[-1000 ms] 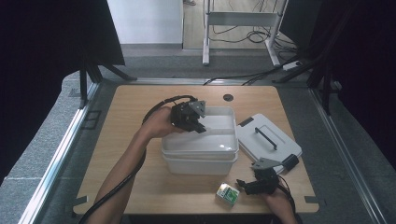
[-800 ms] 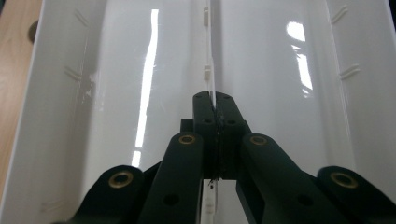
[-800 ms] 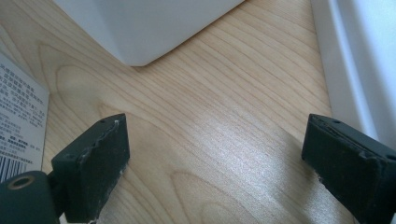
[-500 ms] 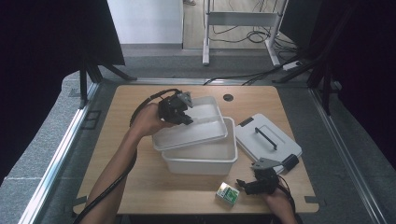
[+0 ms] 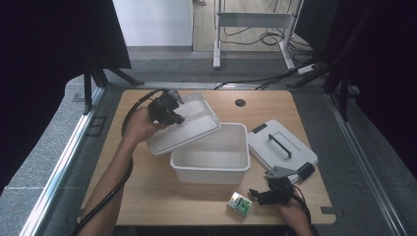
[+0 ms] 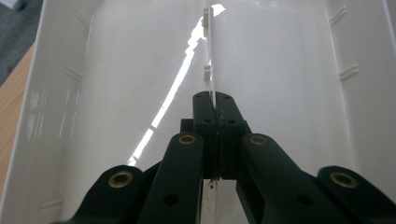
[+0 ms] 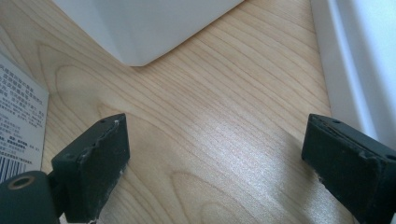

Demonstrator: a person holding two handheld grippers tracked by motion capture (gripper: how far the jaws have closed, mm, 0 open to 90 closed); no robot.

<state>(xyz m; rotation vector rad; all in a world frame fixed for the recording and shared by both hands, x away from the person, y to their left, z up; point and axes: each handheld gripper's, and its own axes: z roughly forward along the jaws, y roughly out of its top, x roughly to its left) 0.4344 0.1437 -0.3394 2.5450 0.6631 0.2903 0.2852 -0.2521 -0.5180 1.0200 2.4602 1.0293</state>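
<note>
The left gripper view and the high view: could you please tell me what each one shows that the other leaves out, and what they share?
Left gripper view alone: the thin divider pinched between the left gripper's jaws. High view alone: the white tub, the lid, the small box and the right gripper near the table's front edge. Shared: the white tray held by that gripper.

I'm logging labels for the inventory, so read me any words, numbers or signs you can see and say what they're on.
Small green and white cardboard box: print too small to read in the high view.
Its white printed panel, right gripper view: lines of tiny text and a barcode, too blurred to read.
Nothing else carries text.
</note>
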